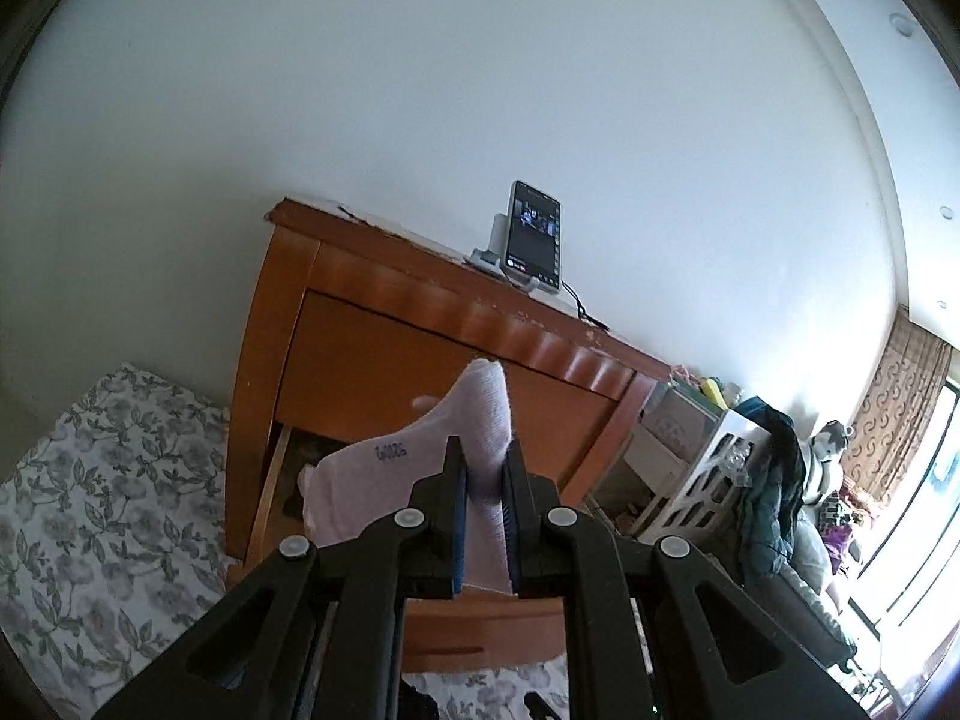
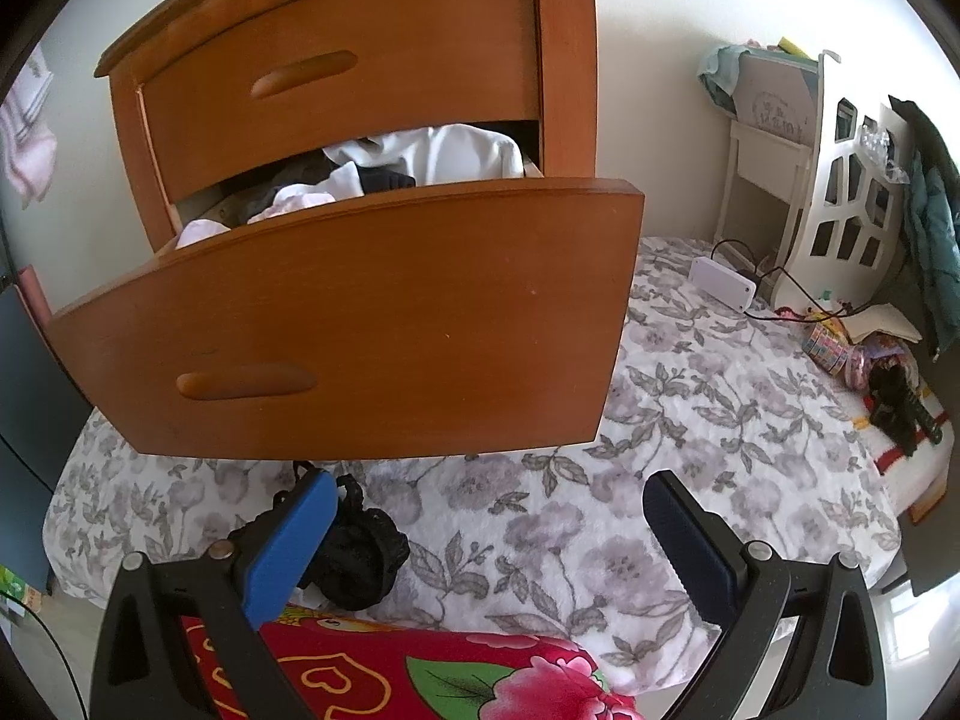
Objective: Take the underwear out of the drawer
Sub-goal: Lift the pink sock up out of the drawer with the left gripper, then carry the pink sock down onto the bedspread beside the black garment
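Observation:
My left gripper (image 1: 485, 450) is shut on a pale pink sock-like garment (image 1: 480, 405) and holds it up in front of the wooden dresser (image 1: 384, 354). That same garment shows at the far left edge (image 2: 27, 144) of the right wrist view. The lower drawer (image 2: 372, 312) is pulled out, with white, dark and pink clothes (image 2: 444, 156) heaped inside. My right gripper (image 2: 489, 486) is open over the floral bedspread (image 2: 690, 408), below the drawer front. Black lacy underwear (image 2: 360, 558) lies on the bedspread against its left finger (image 2: 294, 534), not held.
A phone on a stand (image 1: 534, 234) sits on top of the dresser. A red floral blanket (image 2: 420, 672) lies at the near edge. To the right are a white box with cables (image 2: 723, 282), a white shelf unit (image 2: 840, 180), hanging jackets (image 2: 930, 210) and toys (image 2: 888, 384).

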A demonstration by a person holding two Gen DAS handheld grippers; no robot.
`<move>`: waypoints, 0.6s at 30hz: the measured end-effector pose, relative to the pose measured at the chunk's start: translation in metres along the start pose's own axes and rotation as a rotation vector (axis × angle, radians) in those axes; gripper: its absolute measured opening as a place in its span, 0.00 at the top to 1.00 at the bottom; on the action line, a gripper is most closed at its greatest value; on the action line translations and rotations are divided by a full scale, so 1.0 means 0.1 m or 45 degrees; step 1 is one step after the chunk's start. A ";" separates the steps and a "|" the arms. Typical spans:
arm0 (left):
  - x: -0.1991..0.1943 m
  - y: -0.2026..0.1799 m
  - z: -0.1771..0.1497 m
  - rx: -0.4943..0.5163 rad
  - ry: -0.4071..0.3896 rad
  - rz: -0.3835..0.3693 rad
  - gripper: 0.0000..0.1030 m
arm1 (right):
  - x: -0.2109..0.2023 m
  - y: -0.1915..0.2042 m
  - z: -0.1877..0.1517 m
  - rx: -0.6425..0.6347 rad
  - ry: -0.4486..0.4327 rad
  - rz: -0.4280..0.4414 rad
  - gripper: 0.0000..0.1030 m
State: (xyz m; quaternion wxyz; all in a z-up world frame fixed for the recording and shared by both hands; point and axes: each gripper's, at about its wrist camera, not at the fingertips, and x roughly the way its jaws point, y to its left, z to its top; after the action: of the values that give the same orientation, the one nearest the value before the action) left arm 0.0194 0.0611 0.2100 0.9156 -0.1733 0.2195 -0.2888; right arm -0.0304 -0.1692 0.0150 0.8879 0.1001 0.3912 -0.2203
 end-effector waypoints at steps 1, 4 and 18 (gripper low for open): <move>-0.02 0.01 -0.02 -0.005 0.007 -0.007 0.90 | 0.00 0.00 0.00 -0.003 -0.002 -0.002 0.00; -0.09 0.04 -0.07 -0.021 0.013 -0.016 0.90 | -0.02 0.02 0.00 -0.010 -0.010 -0.008 0.00; -0.14 0.17 -0.38 -0.046 0.174 -0.004 0.90 | -0.02 0.05 0.01 -0.036 -0.011 -0.029 0.00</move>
State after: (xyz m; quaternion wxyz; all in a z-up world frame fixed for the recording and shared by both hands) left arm -0.0017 0.0757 0.1745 0.8948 -0.1700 0.2866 -0.2973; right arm -0.0288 -0.1642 0.0171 0.8884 0.0821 0.3915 -0.2252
